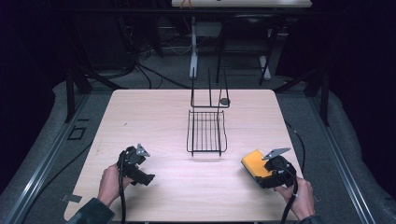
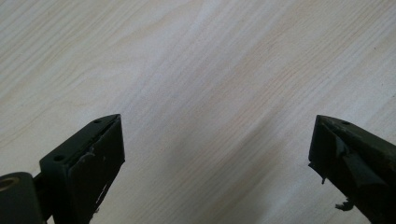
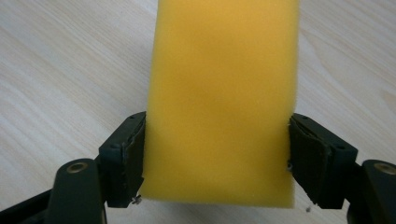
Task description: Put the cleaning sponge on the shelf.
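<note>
A yellow sponge [image 1: 252, 162] lies on the light wooden table [image 1: 154, 116] near its front right corner. My right gripper [image 1: 256, 170] is shut on it. In the right gripper view the two black pads [image 3: 128, 158] press against the long sides of the sponge [image 3: 224, 88], which reaches away from the jaws over the wood. My left gripper [image 1: 142, 168] is at the front left, held in a hand. Its jaws stand wide open in the left gripper view, with only bare tabletop between them [image 2: 217, 140].
A black wire rack [image 1: 206, 133] sits at the table's middle. Behind it stands an upright wire frame [image 1: 210, 95] with a small dark round piece [image 1: 224, 100] at its base. Cables trail from both grippers toward the front edge. Dark floor and stands surround the table.
</note>
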`<state>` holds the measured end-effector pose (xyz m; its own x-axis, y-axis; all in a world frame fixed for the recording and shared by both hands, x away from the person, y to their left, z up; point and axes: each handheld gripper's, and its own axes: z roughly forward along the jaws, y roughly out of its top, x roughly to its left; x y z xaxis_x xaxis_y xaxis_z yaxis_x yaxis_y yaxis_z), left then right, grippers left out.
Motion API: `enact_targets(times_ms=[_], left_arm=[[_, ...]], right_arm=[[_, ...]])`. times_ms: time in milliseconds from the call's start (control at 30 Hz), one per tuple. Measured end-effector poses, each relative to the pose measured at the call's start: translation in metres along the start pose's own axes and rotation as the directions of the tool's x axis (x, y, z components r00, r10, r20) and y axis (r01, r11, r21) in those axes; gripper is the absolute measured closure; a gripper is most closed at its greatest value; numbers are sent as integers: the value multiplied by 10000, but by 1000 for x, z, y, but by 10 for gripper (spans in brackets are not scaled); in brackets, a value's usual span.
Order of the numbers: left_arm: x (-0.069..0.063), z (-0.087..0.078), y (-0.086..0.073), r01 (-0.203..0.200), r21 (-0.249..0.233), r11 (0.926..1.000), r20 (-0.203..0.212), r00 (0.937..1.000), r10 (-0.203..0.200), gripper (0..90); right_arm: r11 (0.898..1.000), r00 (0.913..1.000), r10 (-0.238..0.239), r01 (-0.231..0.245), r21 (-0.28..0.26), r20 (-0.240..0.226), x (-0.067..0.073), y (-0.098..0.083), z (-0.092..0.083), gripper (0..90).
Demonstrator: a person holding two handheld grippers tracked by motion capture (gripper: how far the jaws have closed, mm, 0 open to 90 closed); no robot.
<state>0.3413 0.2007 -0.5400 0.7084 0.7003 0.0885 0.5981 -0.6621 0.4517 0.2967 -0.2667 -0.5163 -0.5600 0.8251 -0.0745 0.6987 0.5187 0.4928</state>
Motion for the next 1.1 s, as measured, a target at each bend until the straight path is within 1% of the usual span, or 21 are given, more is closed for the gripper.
enact_targets(times_ms=[67, 300, 500, 667, 733, 767, 800, 833, 1100], left_arm=[[0, 0, 0, 11, -16, 10000, 3, 10000, -11, 38], [0, 0, 0, 11, 5, 10000, -8, 10000, -11, 38], [0, 0, 0, -15, 11, 10000, -5, 10000, 15, 38], [0, 1, 0, -3, -31, 10000, 8, 10000, 3, 38], [0, 1, 0, -17, -31, 10000, 0, 10000, 17, 36], [0, 0, 0, 31, -123, 9999, 121, 9999, -30, 31], [0, 0, 0, 31, -123, 9999, 121, 9999, -30, 23], [1, -1, 0, 65, -233, 9997, 157, 9999, -62, 18], [1, 0, 0, 79, -145, 9999, 143, 9999, -77, 20]], right_arm=[[10000, 10000, -37, 37, -21, 31, 0, 1, -1, 268], [9992, 9998, -163, 168, -351, 134, 2, 8, -7, 274], [9987, 9994, -247, 257, -431, 234, 2, 14, -10, 275], [9970, 9994, -147, 170, -749, 308, 0, 21, -15, 277], [9963, 9992, -174, 203, -840, 347, -1, 24, -17, 278], [9959, 9991, -220, 250, -875, 357, -1, 25, -18, 278], [9959, 9991, -220, 250, -875, 357, -1, 25, -18, 278], [9954, 9990, -245, 279, -918, 380, -1, 28, -19, 279], [9934, 9985, -263, 315, -1101, 488, 0, 35, -22, 281]])
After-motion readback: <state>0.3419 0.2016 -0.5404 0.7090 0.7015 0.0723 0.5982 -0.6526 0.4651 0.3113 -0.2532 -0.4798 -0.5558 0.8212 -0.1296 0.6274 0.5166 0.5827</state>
